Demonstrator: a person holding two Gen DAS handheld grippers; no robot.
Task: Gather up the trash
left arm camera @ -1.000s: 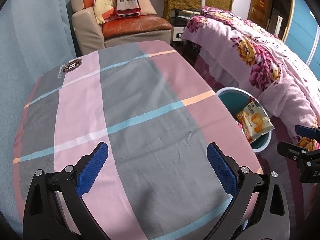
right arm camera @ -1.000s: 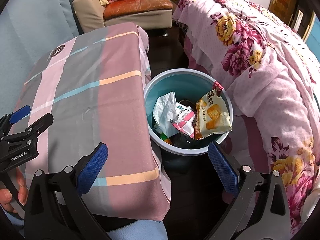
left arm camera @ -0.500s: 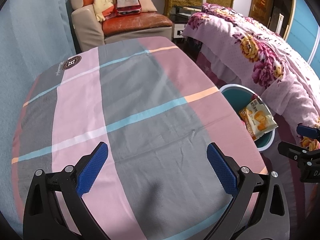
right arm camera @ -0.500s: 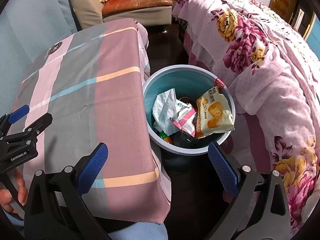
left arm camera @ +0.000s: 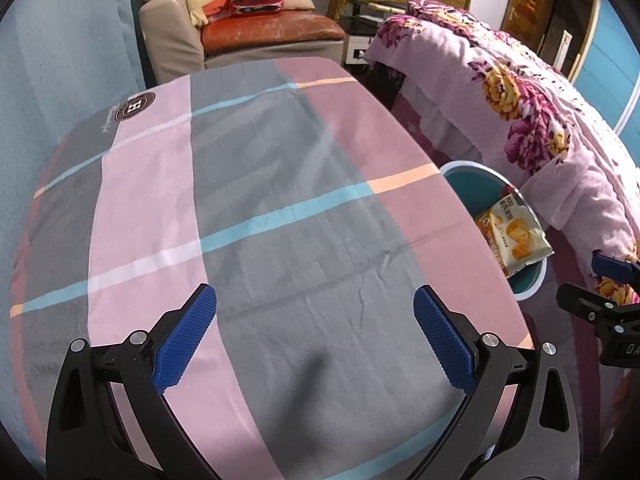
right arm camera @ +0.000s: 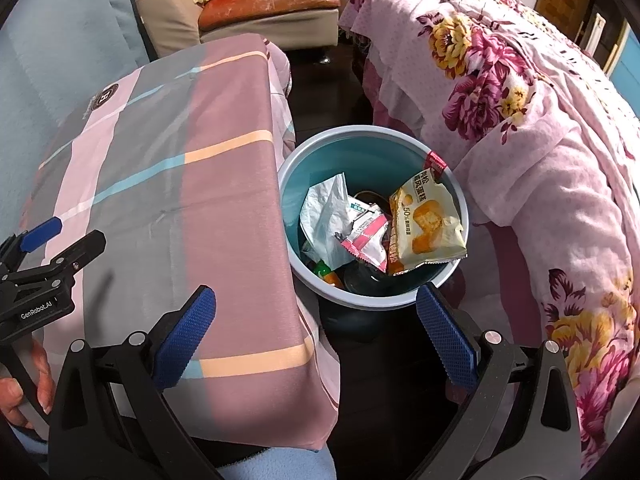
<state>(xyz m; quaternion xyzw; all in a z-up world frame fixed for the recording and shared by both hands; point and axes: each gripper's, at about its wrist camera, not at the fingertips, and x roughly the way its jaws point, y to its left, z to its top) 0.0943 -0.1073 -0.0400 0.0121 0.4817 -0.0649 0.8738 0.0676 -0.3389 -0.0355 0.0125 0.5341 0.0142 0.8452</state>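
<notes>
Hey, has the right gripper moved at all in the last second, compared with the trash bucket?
Yes. The right gripper has drawn back toward the person: the trash bucket now sits higher in its view, farther from the open fingertips.

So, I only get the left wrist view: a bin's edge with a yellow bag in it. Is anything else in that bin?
Observer: Yes. Beside the yellow bag in the bin lies a crumpled white wrapper.
Operator: Any more?
Observer: A pink packet sits between the two.
Operator: Is the right claw carrying something?
Observer: No. The right claw is open and empty, close to the bin.
</notes>
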